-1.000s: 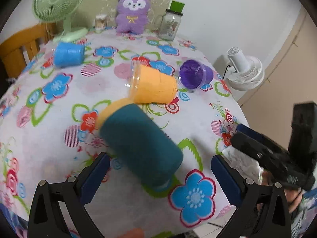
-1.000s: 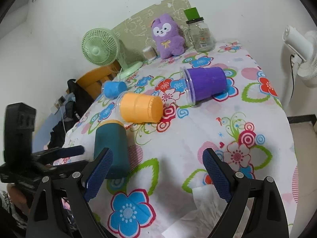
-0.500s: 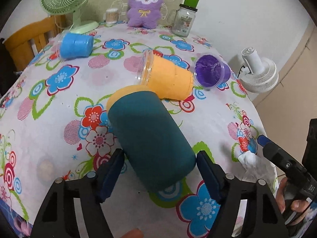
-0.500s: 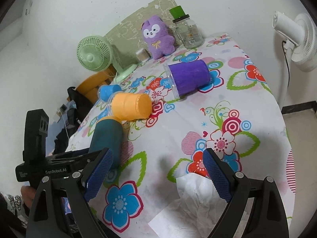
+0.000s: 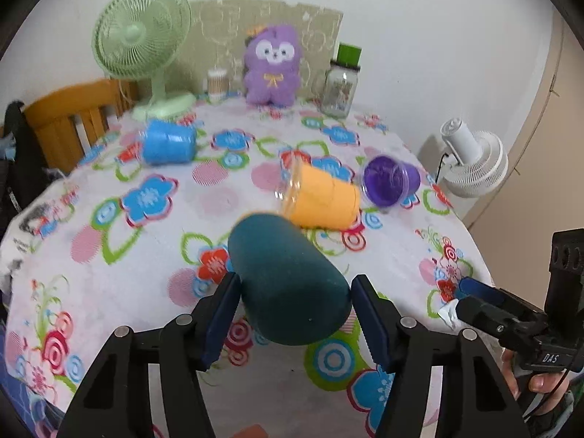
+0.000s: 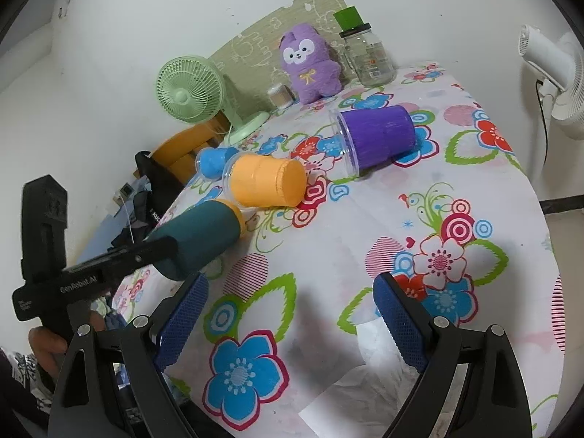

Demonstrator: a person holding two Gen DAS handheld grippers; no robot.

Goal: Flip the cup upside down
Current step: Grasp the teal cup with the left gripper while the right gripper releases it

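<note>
The left gripper [image 5: 295,312] is clamped on the teal cup [image 5: 288,281], a blue pad pressed against each side of its body. The cup is tipped over, closed base toward the camera; in the right wrist view its yellow rim [image 6: 233,215] points toward the orange cup [image 6: 266,181]. I cannot tell whether that rim touches the tablecloth [image 6: 365,219].

The right gripper [image 6: 290,319] hangs spread wide with nothing between its pads, above the near edge of the flowered cloth, well apart from the teal cup.

Taking the orange cup as the marker: it lies on its side just beyond the teal cup's rim. The purple cup [image 6: 377,138] lies on its side further along the table from it, clear mouth facing the orange one. The blue cup [image 5: 168,143] lies on its side off to the other flank, toward the wooden chair [image 5: 69,116]. Past the orange cup, against the wall, stand a green fan [image 5: 144,40], a purple plush toy [image 5: 272,67] and a glass jar [image 5: 341,85] with a green lid. A white fan [image 5: 474,162] stands off the table, beyond the purple cup.
</note>
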